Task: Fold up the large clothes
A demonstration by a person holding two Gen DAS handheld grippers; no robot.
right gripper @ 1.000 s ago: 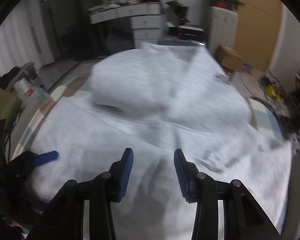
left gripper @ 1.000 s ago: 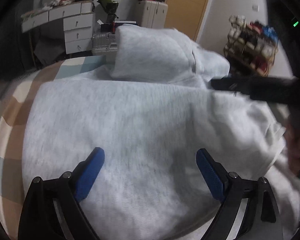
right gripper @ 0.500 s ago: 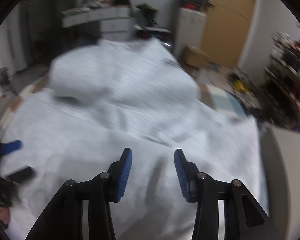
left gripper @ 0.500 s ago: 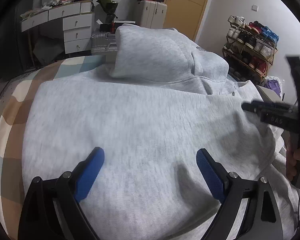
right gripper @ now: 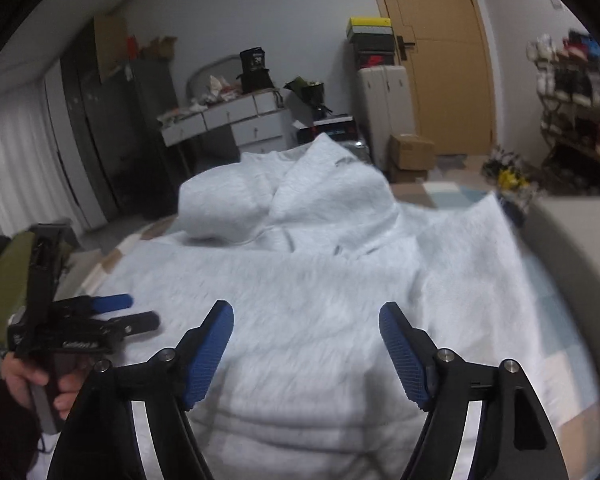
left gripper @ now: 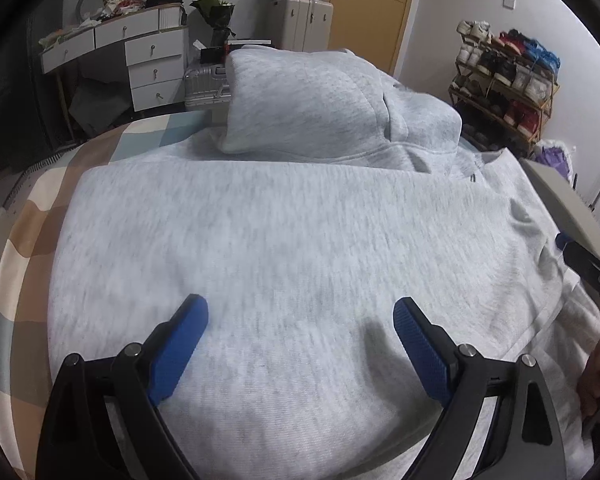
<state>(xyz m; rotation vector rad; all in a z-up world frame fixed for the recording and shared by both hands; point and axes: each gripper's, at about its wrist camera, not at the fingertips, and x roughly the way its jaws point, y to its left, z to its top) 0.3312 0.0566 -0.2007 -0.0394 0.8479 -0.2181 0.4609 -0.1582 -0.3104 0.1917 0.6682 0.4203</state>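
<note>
A large light grey hoodie [left gripper: 300, 240] lies spread over the bed, with its hood [left gripper: 320, 100] bunched at the far end. My left gripper [left gripper: 300, 308] hangs just above the hoodie's body, jaws wide open and nothing between them. In the right wrist view it shows at the left [right gripper: 140, 311], held by a hand. My right gripper [right gripper: 306, 314] hovers over the hoodie's [right gripper: 320, 280] near part. Its jaws are opening, with only cloth below them and nothing gripped. One of its fingers [left gripper: 580, 260] pokes in at the right edge of the left wrist view.
A checked sheet [left gripper: 32, 240] covers the bed. A grey padded bed edge [left gripper: 568, 208] runs along the right. Beyond the bed stand white drawers [left gripper: 152, 64], a silver suitcase [left gripper: 206, 88], a shoe rack [left gripper: 508, 80], a cardboard box [right gripper: 412, 152] and a wooden door [right gripper: 440, 60].
My right gripper has swung down and to the right across the hoodie, and its jaws have spread wider. The left gripper has stayed open in nearly the same place.
</note>
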